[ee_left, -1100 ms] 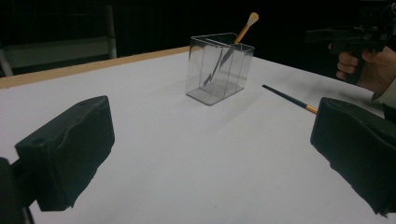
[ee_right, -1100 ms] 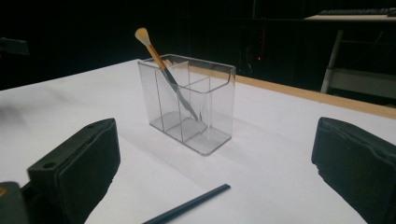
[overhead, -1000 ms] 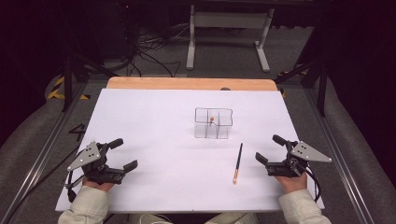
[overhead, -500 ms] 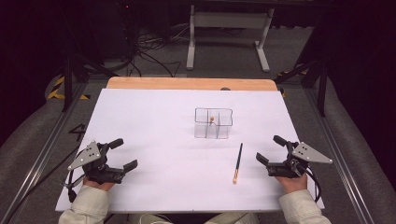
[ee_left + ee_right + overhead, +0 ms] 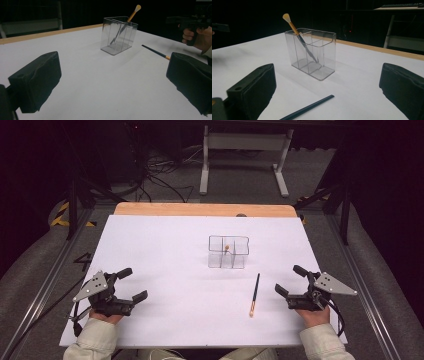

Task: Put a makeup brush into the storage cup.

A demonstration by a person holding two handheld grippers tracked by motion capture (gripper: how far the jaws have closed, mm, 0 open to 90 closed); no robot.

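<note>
Nothing on the white table (image 5: 160, 250) has shifted since the earlier frames: both grippers rest at the near corners as they did a second ago, and the loose brush lies where it lay. The left gripper (image 5: 129, 283) sits near the front left edge, jaws spread wide and holding nothing; the right gripper (image 5: 291, 280) sits near the front right, jaws likewise wide apart and empty.

Near the table's middle stands the clear organizer (image 5: 228, 252), a see-through box split into compartments. One brush (image 5: 297, 33) already leans in it, tilted, pale bristle tip up above the rim; which compartment it occupies is hard to tell through the clear walls.

The loose brush (image 5: 255, 294) lies flat between the organizer and the right gripper, just beside that gripper, dark handle pointing toward the box and pale tip toward the person. The work in hand looks like placing it in the organizer. To do that well, the right gripper should likely close across the handle near its middle, lift, tip it upright, and lower it without nudging the light box.
</note>
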